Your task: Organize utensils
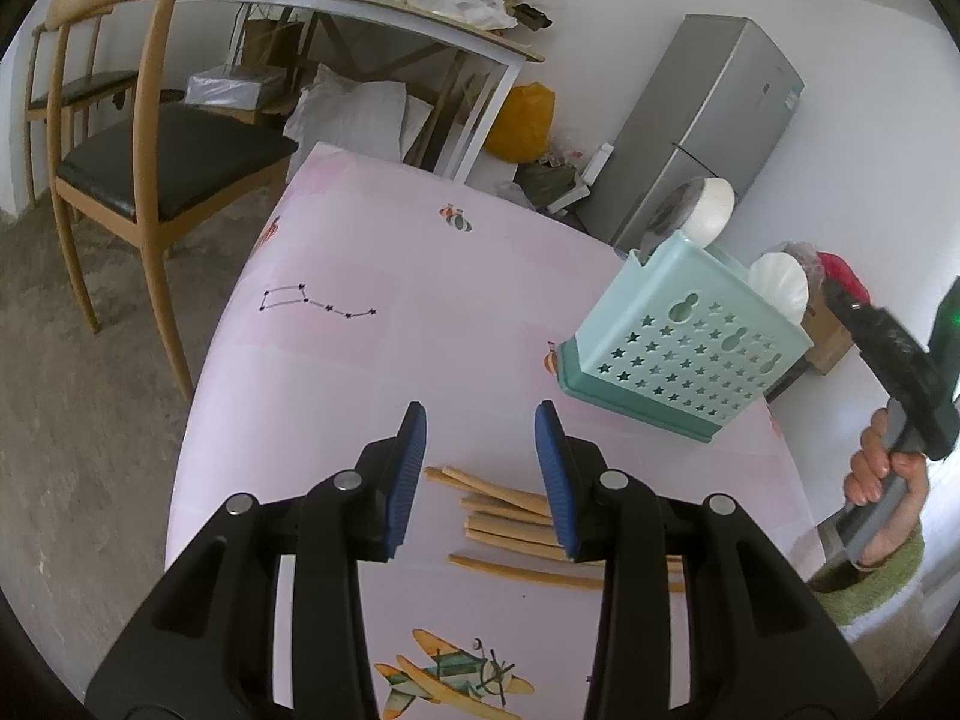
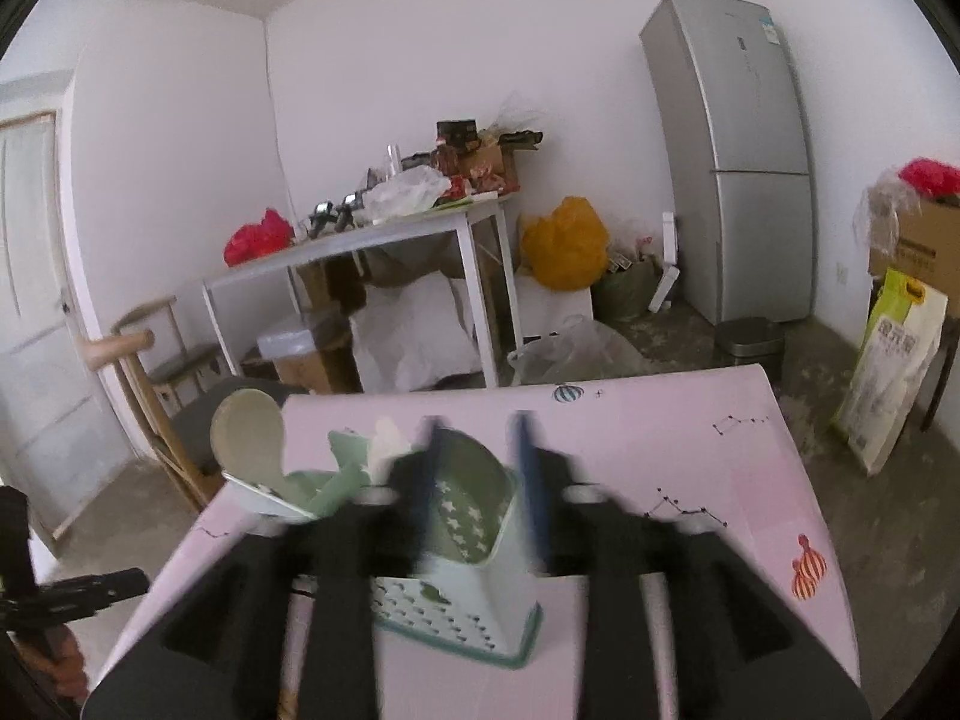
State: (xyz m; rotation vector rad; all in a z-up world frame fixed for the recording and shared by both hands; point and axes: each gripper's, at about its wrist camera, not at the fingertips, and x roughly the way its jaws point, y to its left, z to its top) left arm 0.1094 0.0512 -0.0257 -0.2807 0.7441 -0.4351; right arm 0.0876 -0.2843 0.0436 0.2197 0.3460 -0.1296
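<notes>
The teal star-punched caddy (image 1: 678, 354) stands on the pink tablecloth (image 1: 372, 324), holding white spoons (image 1: 780, 288) and a pale ladle (image 2: 249, 438). The right gripper (image 2: 480, 480) is blurred, its blue pads parted, one over the caddy's mouth and one outside its wall — pressing on nothing. The left gripper (image 1: 480, 468) hangs with jaws apart above the loose chopsticks (image 1: 510, 516), touching none. Behind — a cluttered desk (image 2: 372, 234), a wooden chair (image 1: 138, 138) and a grey fridge (image 2: 738, 150).

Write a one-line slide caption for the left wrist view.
Open left claw hovers over wooden chopsticks on the pink tablecloth, beside the teal star-perforated plastic utensil basket.
</notes>
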